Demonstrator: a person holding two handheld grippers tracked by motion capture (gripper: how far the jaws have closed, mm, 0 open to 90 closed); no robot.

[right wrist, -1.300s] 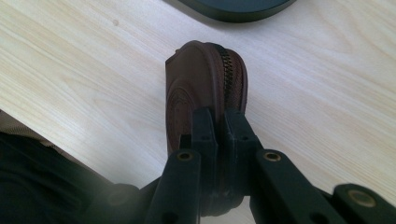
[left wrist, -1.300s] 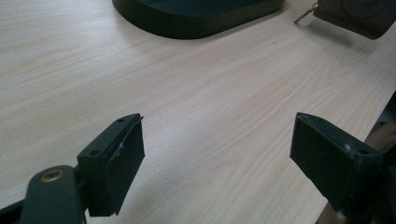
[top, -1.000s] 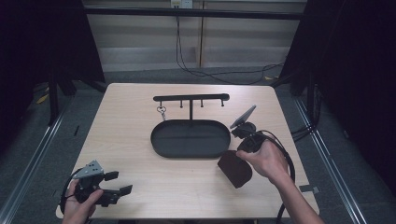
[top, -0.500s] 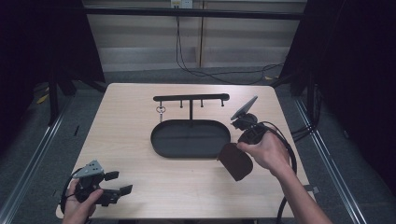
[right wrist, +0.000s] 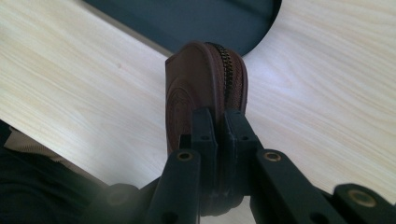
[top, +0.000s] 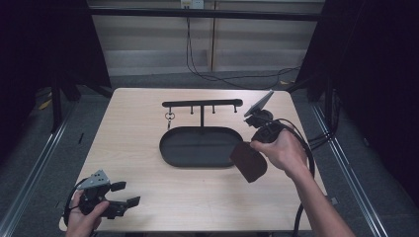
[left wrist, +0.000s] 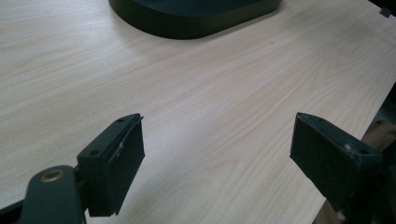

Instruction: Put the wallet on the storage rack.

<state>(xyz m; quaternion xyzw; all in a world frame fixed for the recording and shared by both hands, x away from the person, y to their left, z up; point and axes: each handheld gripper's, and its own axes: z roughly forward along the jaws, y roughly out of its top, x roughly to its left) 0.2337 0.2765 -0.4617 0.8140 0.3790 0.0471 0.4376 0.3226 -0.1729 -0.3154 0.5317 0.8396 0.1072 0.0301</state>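
Observation:
A brown zipped leather pouch (top: 248, 160) hangs above the table beside the right end of the black oval tray (top: 197, 153). My right gripper (top: 257, 143) is shut on its edge; in the right gripper view the jaws pinch the pouch (right wrist: 205, 93) next to the zipper, with the tray (right wrist: 187, 18) below. My left gripper (top: 121, 193) rests in a hand at the near left corner of the table, jaws wide apart with nothing between them. The left gripper view has its fingers (left wrist: 116, 163) over bare wood, the tray (left wrist: 196, 18) farther off.
A black T-shaped hook stand (top: 202, 104) rises from the back of the tray, with a small key ring (top: 169, 117) hanging at its left. The table edge (left wrist: 369, 112) runs close by the left gripper's right finger. Cables trail off the table's right side.
My right hand has lifted the pouch off the table and carried it a little toward the tray. The left gripper has stayed put.

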